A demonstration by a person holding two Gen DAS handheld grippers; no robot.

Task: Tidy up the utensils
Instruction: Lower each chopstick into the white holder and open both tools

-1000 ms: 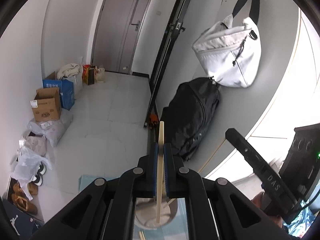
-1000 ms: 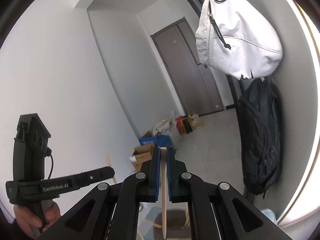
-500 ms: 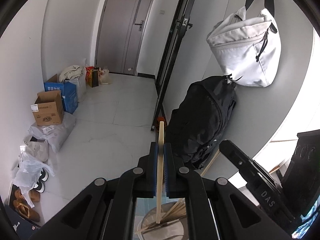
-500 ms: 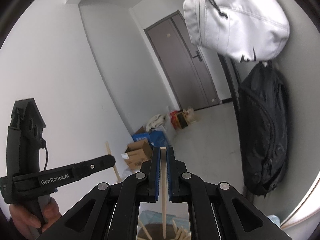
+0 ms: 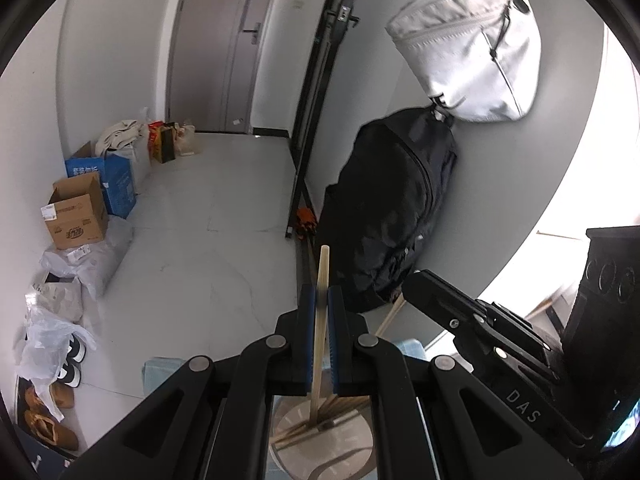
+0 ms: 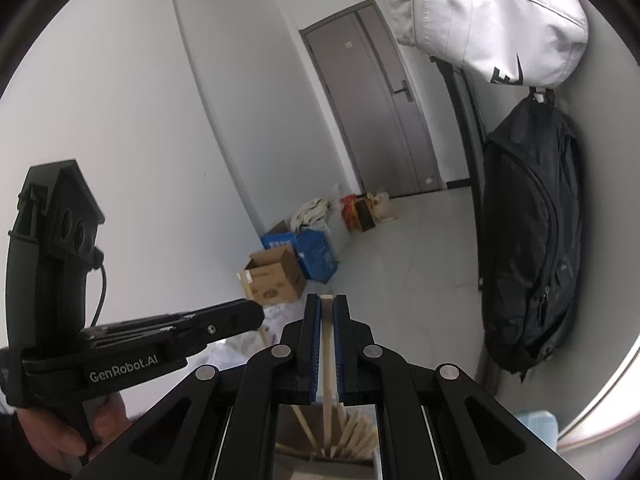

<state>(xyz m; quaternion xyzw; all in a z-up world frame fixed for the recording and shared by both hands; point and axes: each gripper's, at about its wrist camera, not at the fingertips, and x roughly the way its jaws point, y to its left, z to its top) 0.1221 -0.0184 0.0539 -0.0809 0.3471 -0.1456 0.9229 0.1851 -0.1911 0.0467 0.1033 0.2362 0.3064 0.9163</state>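
since the earlier frames both views have tipped downward: the round holder (image 5: pixel 320 440) under the left gripper (image 5: pixel 321 300) shows more of its rim and contents, and the right view has dropped enough to show a fan of sticks below its jaws.

item, left: wooden chopstick (image 5: pixel 319 320), held upright. jaws closed to a narrow slot, blue pads pressing its mid-shaft; the top end stands clear above the pads, the lower end reaches down into the holder among other chopsticks (image 5: pixel 308 424) lying slanted there. whether the tip touches the bottom cannot be told.

item, right: second wooden chopstick (image 6: pixel 327 344), upright. right gripper (image 6: pixel 327 308) closed on it near its top end, which sits about level with the pad tips; the shaft runs down toward a cluster of loose sticks (image 6: pixel 352 432) in a container mostly hidden by the gripper body.

handling, judged: light, stiff, thin, smooth wood; likely to pivot or slide in a narrow pinch, so a mid-shaft hold with flat pad contact seems safest. low breakage risk, but the standing sticks could deflect a descending tip.

near, left view: the other gripper's body crosses at right. near, right view: the left device and the hand (image 6: pixel 60 436) holding it.

far: black backpack (image 5: pixel 384 208), white bag (image 5: pixel 472 48) hung above it, cardboard box (image 5: pixel 76 216), blue box (image 5: pixel 108 180), grey door (image 6: pixel 384 108).
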